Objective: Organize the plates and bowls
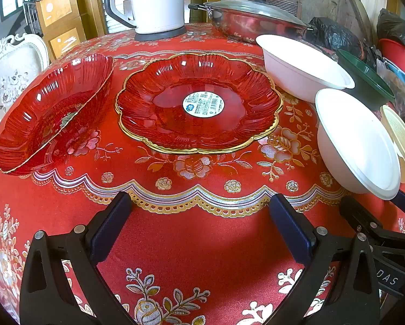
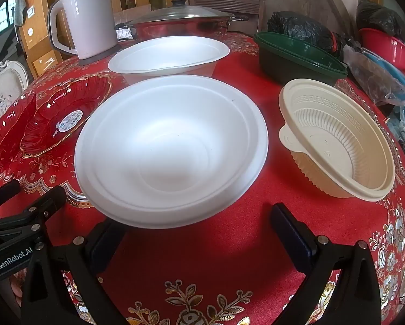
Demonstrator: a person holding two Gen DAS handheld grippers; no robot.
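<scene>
Two red glass plates lie on the red tablecloth: one with a sticker (image 1: 199, 105) at centre, one (image 1: 53, 113) to its left. Both show at the left of the right wrist view, the sticker plate (image 2: 64, 116) and the other (image 2: 7, 132). Two white bowls stand near each other: a near one (image 2: 169, 149) (image 1: 356, 140) and a far one (image 2: 169, 57) (image 1: 300, 67). A cream bowl (image 2: 337, 140) and a green bowl (image 2: 297, 54) stand to the right. My left gripper (image 1: 199, 224) is open and empty, short of the sticker plate. My right gripper (image 2: 197, 230) is open at the near white bowl's rim.
A white kettle (image 1: 156, 2) (image 2: 88, 19) and a lidded steel pot (image 1: 251, 19) (image 2: 183, 24) stand at the table's far side. Black bags (image 2: 302, 27) and a red basin (image 2: 386, 48) lie beyond the right edge. A white chair (image 1: 10, 75) stands at the left.
</scene>
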